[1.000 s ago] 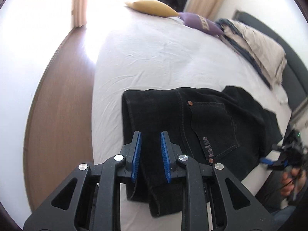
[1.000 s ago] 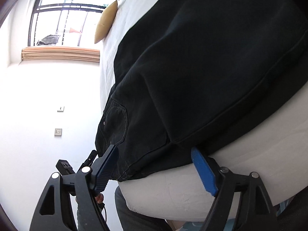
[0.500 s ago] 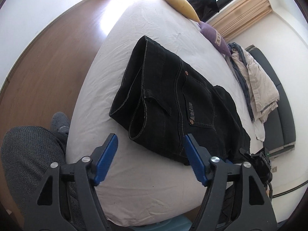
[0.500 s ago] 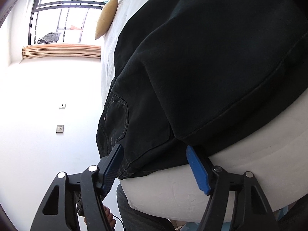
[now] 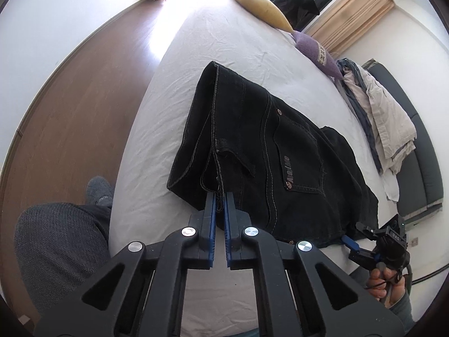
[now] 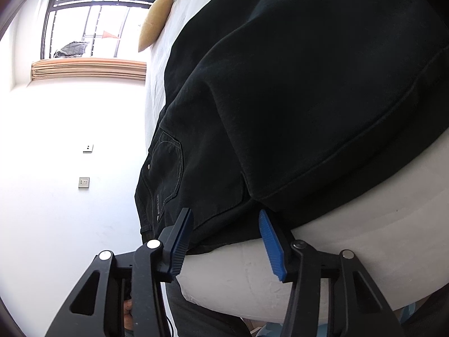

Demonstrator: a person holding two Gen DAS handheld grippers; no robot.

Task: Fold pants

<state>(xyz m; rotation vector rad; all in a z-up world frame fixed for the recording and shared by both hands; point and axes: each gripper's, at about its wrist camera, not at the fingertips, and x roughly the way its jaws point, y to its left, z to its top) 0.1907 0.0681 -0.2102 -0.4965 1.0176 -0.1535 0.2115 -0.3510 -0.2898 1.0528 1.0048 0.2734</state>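
Black jeans (image 5: pixel 269 151) lie folded on the white bed (image 5: pixel 224 42), back pocket up. My left gripper (image 5: pixel 220 196) is shut on the near edge of the jeans at the waistband seam. My right gripper (image 6: pixel 224 219) is open at the bed's edge, its jaws on either side of the jeans' (image 6: pixel 294 98) hem, which hangs slightly over the mattress. In the left wrist view the right gripper (image 5: pixel 350 243) shows at the jeans' far right corner, held by a hand.
A yellow pillow (image 5: pixel 261 8), a purple pillow (image 5: pixel 317 50) and a pile of beige clothes (image 5: pixel 384 112) lie at the bed's far side. Wooden floor (image 5: pixel 70 112) is left of the bed. My grey-trousered leg (image 5: pixel 56 250) and slipper are at the lower left.
My left gripper, open half a second ago, has moved in and shut on the jeans' near edge. My right gripper has closed a little but stays open at the hem.
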